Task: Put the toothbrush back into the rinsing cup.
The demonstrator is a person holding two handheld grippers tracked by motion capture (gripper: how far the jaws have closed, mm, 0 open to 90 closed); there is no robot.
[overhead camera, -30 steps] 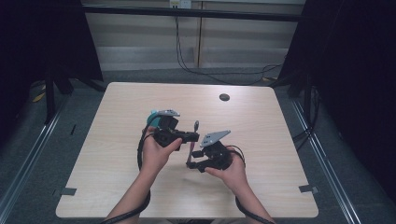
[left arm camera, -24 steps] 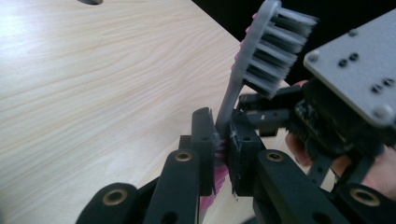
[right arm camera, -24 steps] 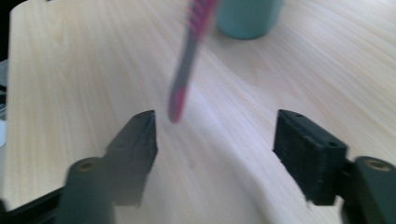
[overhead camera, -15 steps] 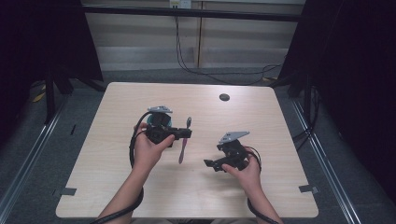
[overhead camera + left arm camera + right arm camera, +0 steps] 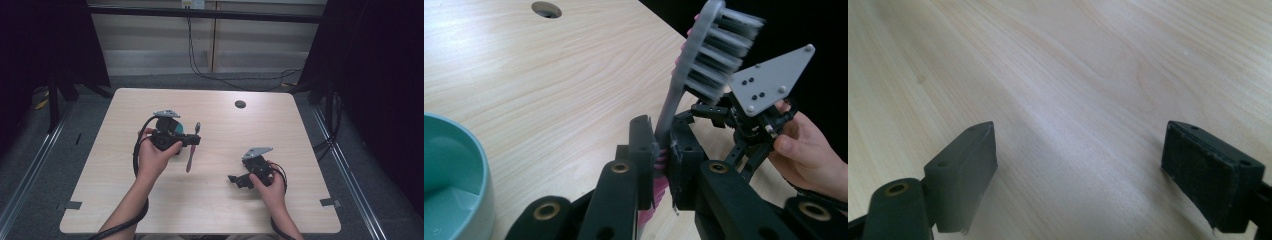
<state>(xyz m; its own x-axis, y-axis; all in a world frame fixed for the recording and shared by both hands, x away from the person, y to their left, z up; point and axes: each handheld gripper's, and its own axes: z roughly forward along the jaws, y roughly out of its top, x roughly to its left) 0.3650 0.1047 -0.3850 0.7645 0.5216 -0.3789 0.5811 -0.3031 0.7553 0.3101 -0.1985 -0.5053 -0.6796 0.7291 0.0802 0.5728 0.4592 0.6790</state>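
High view: a light wooden table (image 5: 210, 210) carries a round dark hole (image 5: 240, 104) near its far edge, taken here as the landmark. The left gripper (image 5: 192, 142) is held above the table on the near-left side of that hole, gripped by the person's left hand (image 5: 152, 159); its jaws are closed on the handle of a toothbrush (image 5: 192, 147), pink-handled with a grey head, which hangs lengthwise toward and away from the person with its head end pointing toward the hole. A teal object sits just behind this gripper, partly hidden by it. The right gripper (image 5: 234, 180) lies nearer the person than the hole and slightly to its right, well apart from the left gripper, held low over the table by the right hand (image 5: 270, 187). Left gripper view: the two black jaws are pressed together on the toothbrush's pink handle (image 5: 659, 172), and the grey bristled head (image 5: 714, 50) rises tilted beyond them. A teal bowl (image 5: 454, 180) shows at the lower left edge, the hole (image 5: 546, 9) lies far up the table, and the other gripper with its grey plate is seen beyond the brush head. Right gripper view: the jaws stand wide apart with nothing between them, over bare wooden table surface (image 5: 1058, 75).
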